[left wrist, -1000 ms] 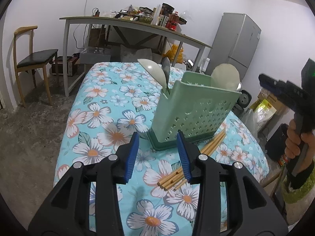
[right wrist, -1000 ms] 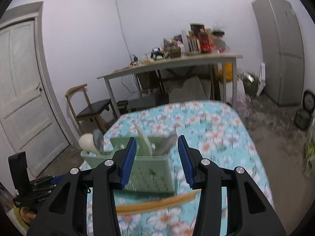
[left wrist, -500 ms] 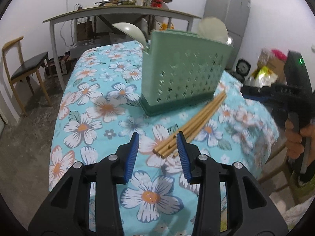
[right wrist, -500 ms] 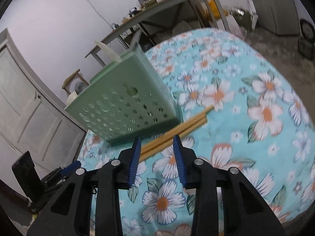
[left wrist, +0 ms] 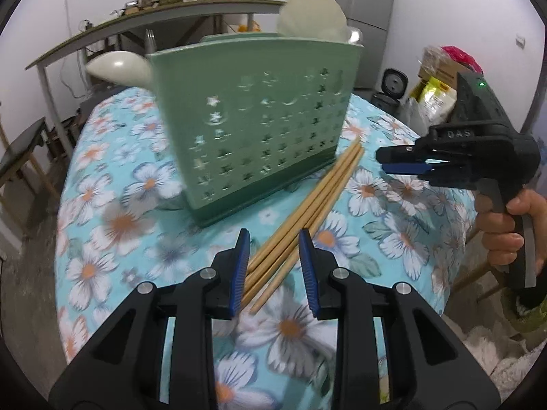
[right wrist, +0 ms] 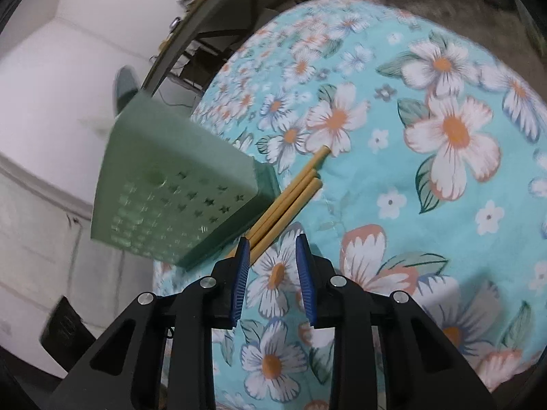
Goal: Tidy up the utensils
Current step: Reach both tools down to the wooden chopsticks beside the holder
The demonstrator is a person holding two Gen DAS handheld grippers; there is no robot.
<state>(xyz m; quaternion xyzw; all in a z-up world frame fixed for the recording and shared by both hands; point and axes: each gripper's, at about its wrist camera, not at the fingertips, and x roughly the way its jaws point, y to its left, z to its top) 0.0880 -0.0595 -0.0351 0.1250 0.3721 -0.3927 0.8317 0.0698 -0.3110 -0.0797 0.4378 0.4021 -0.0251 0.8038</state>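
Several bamboo chopsticks (left wrist: 321, 191) lie in a bundle on the floral tablecloth (left wrist: 136, 188), right beside a green perforated utensil holder (left wrist: 259, 119). The holder has a pale spoon (left wrist: 116, 68) and a round ladle (left wrist: 311, 17) in it. My left gripper (left wrist: 273, 266) hangs low over the near chopstick ends, which sit between its closing jaws; the pads do not clearly press on them. My right gripper (right wrist: 270, 273), also visible in the left wrist view (left wrist: 386, 162), is closing with only cloth between its pads. The far chopstick ends (right wrist: 294, 194) run in by its left finger (right wrist: 241, 273), beside the holder (right wrist: 164, 177).
A person's hand (left wrist: 502, 225) holds the right gripper off the table's right edge. Behind stand a long cluttered desk (left wrist: 154, 17), a grey fridge (left wrist: 362, 0) and bags (left wrist: 437, 78). A chair (left wrist: 27, 143) is at the left. The table edge curves close on both sides.
Both grippers have come down toward the chopsticks and narrowed. The left moved in until the near ends sit between its jaws. The right rolled and sank toward the far ends.
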